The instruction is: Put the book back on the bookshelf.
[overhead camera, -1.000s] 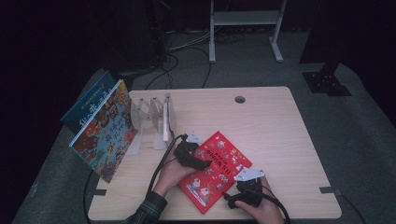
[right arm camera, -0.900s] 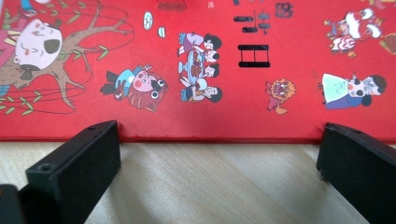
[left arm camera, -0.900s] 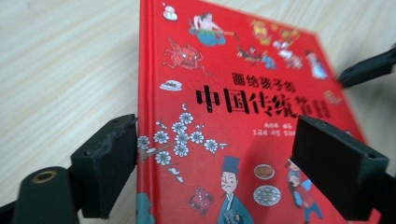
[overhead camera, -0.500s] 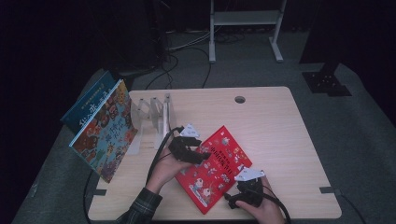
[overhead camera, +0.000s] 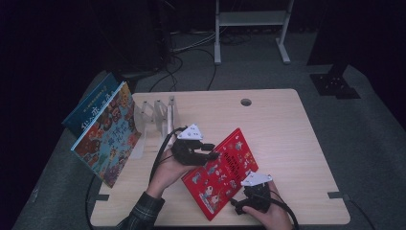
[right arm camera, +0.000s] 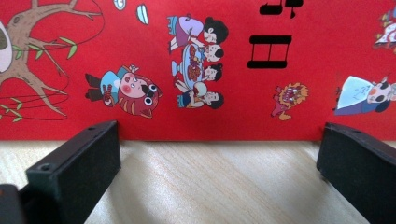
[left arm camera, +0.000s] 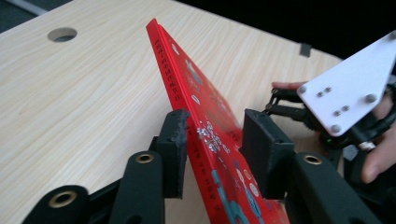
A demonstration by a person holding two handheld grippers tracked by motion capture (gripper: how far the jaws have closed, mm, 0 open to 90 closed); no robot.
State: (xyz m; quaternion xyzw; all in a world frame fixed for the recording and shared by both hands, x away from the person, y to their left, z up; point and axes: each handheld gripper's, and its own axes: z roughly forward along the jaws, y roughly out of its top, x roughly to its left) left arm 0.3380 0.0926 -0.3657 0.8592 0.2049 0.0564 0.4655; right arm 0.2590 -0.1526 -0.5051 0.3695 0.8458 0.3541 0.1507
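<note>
Tool on my left (overhead camera: 207,155) is at the upper edge of the red picture book (overhead camera: 221,171), and its jaws have just been closing with that edge between them. Looking along them in the left gripper view, the red picture book (left arm camera: 205,135) stands tilted up on edge between the two black pads (left arm camera: 173,144): the left pad is against the back cover, while a sliver of gap shows between the right pad and the printed front, so I can't call it a firm pinch yet. That long side is lifted clear of the bench (overhead camera: 287,143), and the opposite long side sits low near my right hand.

My right tool (overhead camera: 249,199) sits at the book's lower right edge near the front of the bench, jaws spread wide. In the right gripper view the two pads (right arm camera: 79,163) stand well apart with bare wood between them, and the red cover (right arm camera: 196,70) with its cartoon figures rises just beyond their tips, its bottom edge resting on the bench (right arm camera: 215,182). Whether the tips touch it, I can't tell.

Off to the left, two more picture books (overhead camera: 107,132) lean in the clear plastic rack (overhead camera: 158,115), well apart from the red one.
</note>
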